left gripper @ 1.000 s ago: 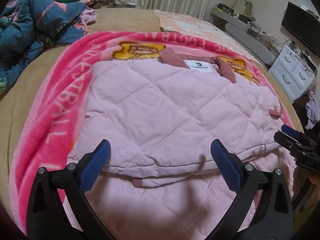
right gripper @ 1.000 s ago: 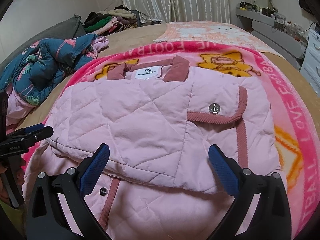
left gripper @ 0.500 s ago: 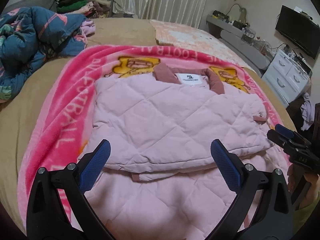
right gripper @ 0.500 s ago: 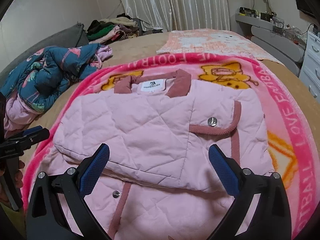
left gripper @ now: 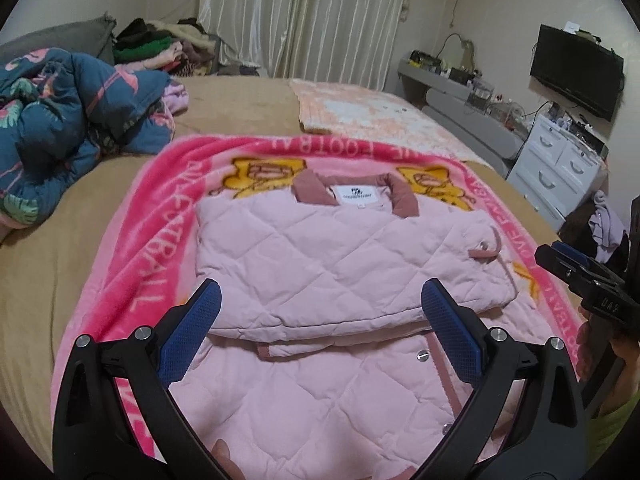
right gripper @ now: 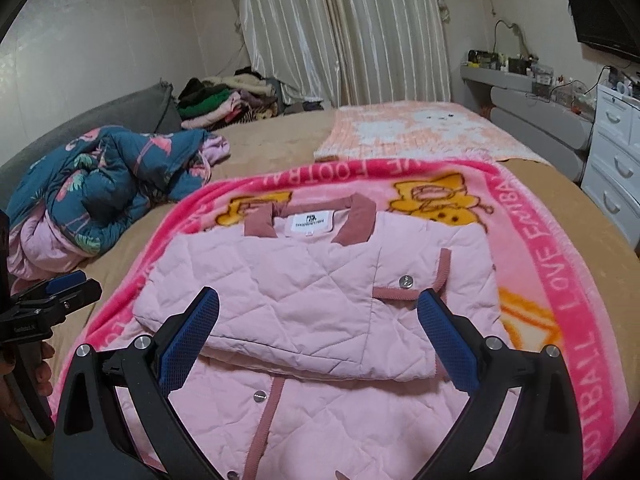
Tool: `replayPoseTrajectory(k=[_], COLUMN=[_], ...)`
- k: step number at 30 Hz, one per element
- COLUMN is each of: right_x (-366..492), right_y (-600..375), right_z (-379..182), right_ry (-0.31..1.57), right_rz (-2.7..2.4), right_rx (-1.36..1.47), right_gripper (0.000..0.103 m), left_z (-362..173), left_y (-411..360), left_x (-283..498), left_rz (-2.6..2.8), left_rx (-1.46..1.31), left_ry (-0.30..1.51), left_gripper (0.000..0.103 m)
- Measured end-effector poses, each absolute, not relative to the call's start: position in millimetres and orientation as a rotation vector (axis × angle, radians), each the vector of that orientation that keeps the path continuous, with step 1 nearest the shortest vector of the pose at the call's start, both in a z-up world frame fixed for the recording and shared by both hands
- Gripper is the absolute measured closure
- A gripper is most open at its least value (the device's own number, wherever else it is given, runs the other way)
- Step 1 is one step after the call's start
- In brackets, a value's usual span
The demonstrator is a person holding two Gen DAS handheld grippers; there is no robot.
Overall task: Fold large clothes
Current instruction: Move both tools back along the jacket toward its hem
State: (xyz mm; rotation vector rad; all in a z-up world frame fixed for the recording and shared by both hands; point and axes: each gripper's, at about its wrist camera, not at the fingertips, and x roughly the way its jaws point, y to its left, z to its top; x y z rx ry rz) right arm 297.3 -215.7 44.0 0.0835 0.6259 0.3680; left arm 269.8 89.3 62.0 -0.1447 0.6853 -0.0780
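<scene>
While claws gape, jacket (left gripper: 344, 268), blanket (left gripper: 160, 232), quilt (left gripper: 60, 120)

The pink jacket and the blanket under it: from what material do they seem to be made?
The pink jacket looks like matte woven fabric with padding: diamond stitch lines puff its surface, and the darker trim appears ribbed, maybe corduroy. The snaps look like shiny metal. The blanket looks like plush fleece: its printed letters and edges are fuzzy and soft. The exact fibres cannot be told.

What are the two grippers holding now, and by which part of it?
Nothing. The left gripper and the right gripper are both wide open above the pink quilted jacket, which lies partly folded on the pink blanket.
</scene>
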Motion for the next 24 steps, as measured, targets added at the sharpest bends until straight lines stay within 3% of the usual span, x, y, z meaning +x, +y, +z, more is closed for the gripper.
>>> replayPoseTrajectory(k=[24], right_x=[197], right_y=[-230], right_z=[50], right_ry=[0.576], right_rz=[0.360], right_rx=[0.064], right_gripper=[0.004], left_z=[54], left_y=[62], left_x=[173], left_rz=[-0.109], left_rx=[-0.128], left_ry=[0.655], left_gripper=[0.009])
